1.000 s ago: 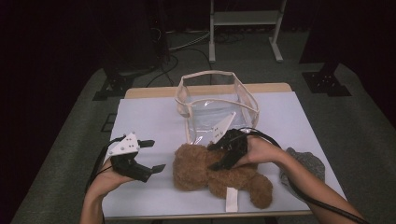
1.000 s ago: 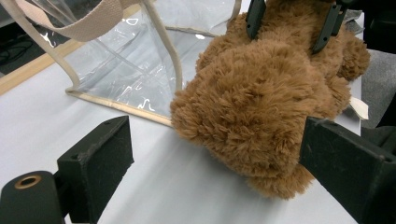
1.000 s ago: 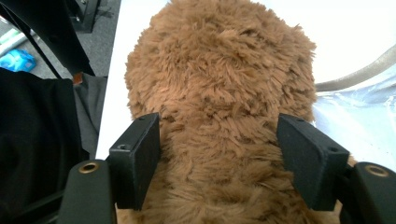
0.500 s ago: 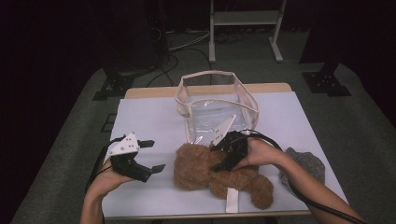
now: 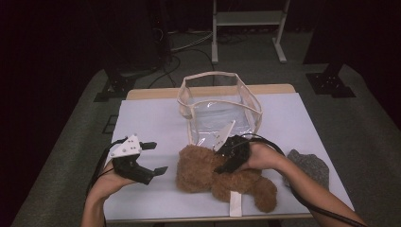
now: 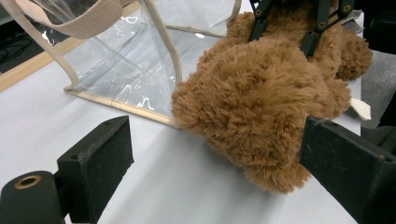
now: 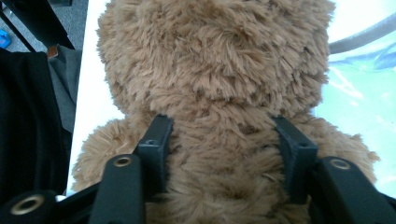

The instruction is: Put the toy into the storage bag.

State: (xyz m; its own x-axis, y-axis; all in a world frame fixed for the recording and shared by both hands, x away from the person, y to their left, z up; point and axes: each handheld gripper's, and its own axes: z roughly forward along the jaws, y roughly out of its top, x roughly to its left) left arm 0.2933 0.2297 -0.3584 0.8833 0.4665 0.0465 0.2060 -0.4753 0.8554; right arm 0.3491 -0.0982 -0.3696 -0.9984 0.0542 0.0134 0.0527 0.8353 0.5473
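Observation:
A brown teddy bear (image 5: pixel 203 172) lies on the white table (image 5: pixel 151 118), its head toward my left gripper. My right gripper (image 5: pixel 221 166) comes down on it from above. Its jaws have just been closing, and in the right gripper view both pads (image 7: pixel 156 140) press into the fur at the bear's neck (image 7: pixel 219 130). My left gripper (image 5: pixel 157 157) rests open on the table to the left, apart from the bear's head (image 6: pixel 261 102). A clear plastic bag (image 5: pixel 220 106) with beige trim stands open just behind the bear.
A grey cloth (image 5: pixel 309 165) lies at the table's right edge. A white tag (image 5: pixel 235 205) sticks out under the bear near the front edge. Beyond the table stand a metal frame (image 5: pixel 246 19) and floor cables (image 5: pixel 184 45).
The right gripper's jaws have drawn in against the bear's body. The left gripper and the bag have stayed where they were.

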